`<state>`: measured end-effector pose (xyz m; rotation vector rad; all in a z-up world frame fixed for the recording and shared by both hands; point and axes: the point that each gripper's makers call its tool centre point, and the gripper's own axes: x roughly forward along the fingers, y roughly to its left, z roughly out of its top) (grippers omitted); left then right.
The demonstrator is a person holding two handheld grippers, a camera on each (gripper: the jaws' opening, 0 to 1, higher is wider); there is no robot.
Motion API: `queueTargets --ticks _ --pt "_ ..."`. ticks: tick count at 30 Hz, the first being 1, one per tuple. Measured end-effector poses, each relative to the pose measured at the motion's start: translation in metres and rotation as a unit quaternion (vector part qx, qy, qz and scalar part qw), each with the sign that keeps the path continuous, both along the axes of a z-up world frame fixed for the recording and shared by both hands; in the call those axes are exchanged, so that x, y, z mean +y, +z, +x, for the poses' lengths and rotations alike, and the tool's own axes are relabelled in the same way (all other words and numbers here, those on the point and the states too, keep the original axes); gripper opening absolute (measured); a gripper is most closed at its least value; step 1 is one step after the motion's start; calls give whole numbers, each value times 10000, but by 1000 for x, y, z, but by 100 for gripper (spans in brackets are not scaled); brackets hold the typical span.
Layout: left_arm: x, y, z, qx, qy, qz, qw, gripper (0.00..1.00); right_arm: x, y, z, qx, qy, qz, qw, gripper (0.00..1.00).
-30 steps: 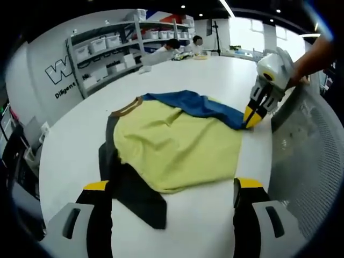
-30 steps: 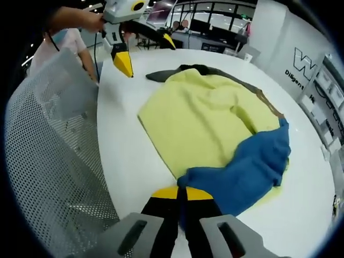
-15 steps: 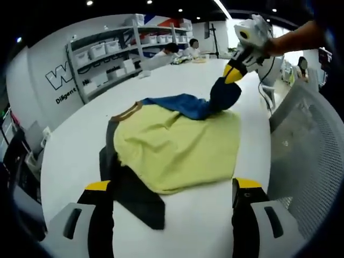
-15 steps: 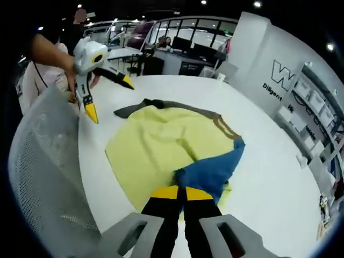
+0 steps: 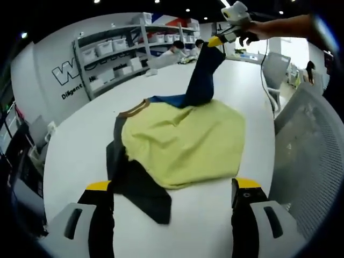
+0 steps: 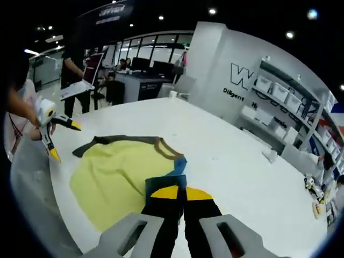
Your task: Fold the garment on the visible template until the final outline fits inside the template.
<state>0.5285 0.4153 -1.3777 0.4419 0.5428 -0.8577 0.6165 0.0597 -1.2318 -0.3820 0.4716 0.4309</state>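
Note:
A yellow garment (image 5: pixel 183 145) lies flat on the white table (image 5: pixel 242 86), with a brown collar and a dark grey sleeve (image 5: pixel 137 188) spread toward me. Its blue sleeve (image 5: pixel 201 80) hangs stretched up above the collar end, and my right gripper (image 5: pixel 217 40), held by a hand, is shut on its tip. In the right gripper view the shut jaws (image 6: pixel 174 192) pinch the blue sleeve (image 6: pixel 166 180) above the yellow body (image 6: pixel 113 172). My left gripper (image 5: pixel 172 185) stands wide open over the garment's near hem, holding nothing; it also appears as the left gripper (image 6: pixel 64 142) at the table's edge.
A grey mesh chair (image 5: pixel 312 150) stands against the table's right side. Shelves with white bins (image 5: pixel 113 59) line the far wall, and people sit at the table's far end (image 5: pixel 183 48). A small white object (image 6: pixel 269 156) lies on the table.
My right gripper has lifted the blue sleeve off the table, high above the collar end of the garment. The left gripper has stayed open at the near hem.

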Motion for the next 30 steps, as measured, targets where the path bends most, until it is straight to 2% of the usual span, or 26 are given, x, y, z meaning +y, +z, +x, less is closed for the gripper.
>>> queueTargets --ticks 9,11,18,24,28,30 --pt "-4 2 9 -7 30 36 10000 86 -61 23 27 -156 -671 123 9975 0" --pt "-4 4 11 -13 48 39 10000 86 -80 24 36 -181 -752 122 9969 0" --pt "-3 3 18 11 159 41 9999 86 -114 29 47 -182 -1113 -15 9936 0" --pt "-3 -2 20 73 217 72 9997 86 -146 16 58 -35 -1416 -38 9899 0" --pt "-3 -2 23 109 305 81 9994 86 -165 -1 64 236 -1799 266 9830 0" --pt "-3 -2 25 108 350 76 9993 86 -175 -11 66 343 -1923 250 9804 0"
